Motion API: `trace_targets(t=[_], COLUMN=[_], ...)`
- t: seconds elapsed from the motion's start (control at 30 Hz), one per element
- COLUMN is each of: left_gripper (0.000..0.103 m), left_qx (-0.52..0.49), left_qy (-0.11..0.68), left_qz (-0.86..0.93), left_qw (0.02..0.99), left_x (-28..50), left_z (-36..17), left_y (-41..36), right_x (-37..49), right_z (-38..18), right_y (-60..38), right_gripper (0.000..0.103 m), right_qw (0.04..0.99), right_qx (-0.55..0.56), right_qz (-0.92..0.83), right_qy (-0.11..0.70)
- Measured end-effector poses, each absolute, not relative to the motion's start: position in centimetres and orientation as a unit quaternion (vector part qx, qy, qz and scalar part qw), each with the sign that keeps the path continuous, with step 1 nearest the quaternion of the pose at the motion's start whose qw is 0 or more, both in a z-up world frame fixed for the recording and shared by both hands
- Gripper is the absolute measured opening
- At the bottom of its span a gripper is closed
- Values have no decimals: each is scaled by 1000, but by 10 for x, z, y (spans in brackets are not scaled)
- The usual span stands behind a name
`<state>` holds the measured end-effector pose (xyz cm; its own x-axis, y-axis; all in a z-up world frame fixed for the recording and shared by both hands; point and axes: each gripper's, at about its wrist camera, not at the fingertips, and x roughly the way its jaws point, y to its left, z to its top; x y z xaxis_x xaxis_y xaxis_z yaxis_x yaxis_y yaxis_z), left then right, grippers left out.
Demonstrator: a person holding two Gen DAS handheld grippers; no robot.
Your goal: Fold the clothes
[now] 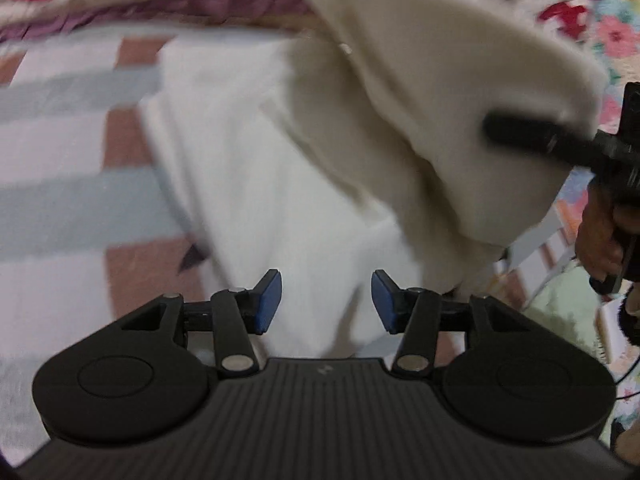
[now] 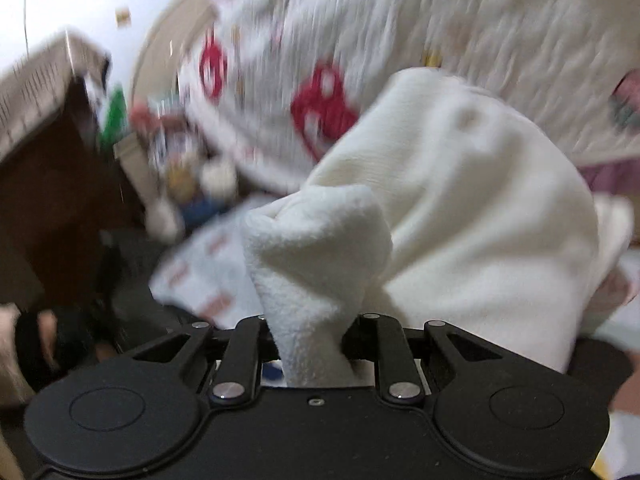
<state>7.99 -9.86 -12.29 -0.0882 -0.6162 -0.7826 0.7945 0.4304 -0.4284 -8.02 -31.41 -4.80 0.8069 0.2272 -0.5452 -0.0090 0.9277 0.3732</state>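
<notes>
- Striped bedding [image 1: 60, 200] in pink, grey and white fills the left of the left wrist view; a flowered cover [image 1: 616, 32] shows at the upper right edge.
- On it lies the cream fleece garment [image 1: 280, 184], its long axis running from the lower centre of the frame up toward the upper right, where one part is lifted into a raised fold.
- That fold is carried by the right hand-held gripper [image 2: 312, 344], which is pinched tight on a bunched tuft of the fleece; in the left wrist view it enters from the right edge.
- Directly ahead of the garment's near end, the left hand-held gripper [image 1: 326, 300] stands with its blue pads well apart, holding nothing, and is the nearer one to the flat part.
- Behind, a white blanket with red mushroom shapes [image 2: 320, 108] crowds the upper frame, and a dark wooden cabinet [image 2: 52, 208] stands at the left; both views are blurred.
</notes>
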Motion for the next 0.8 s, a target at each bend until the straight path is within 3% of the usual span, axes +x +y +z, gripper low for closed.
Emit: trace_targets(t=[0.17, 0.27, 0.47, 0.6, 0.8], left_gripper=[47, 47, 47, 46, 40], left_qx=[57, 47, 19, -14, -72], left_qy=[529, 531, 535, 530, 557], left_qz=[-507, -508, -505, -510, -472], left_qw=[678, 676, 678, 677, 679], left_x=[90, 98, 103, 109, 124], left_z=[-129, -132, -134, -126, -123], left_y=[-94, -93, -93, -87, -82], right_x=[-50, -51, -74, -72, -55], right_z=[-82, -79, -71, -48, -53], right_y=[-263, -256, -282, -287, -261], right_gripper=[22, 22, 22, 22, 22], right_qw=[915, 919, 922, 936, 932], right_qx=[92, 75, 141, 162, 100], right_qz=[76, 75, 66, 72, 73], right_qy=[385, 381, 355, 304, 341])
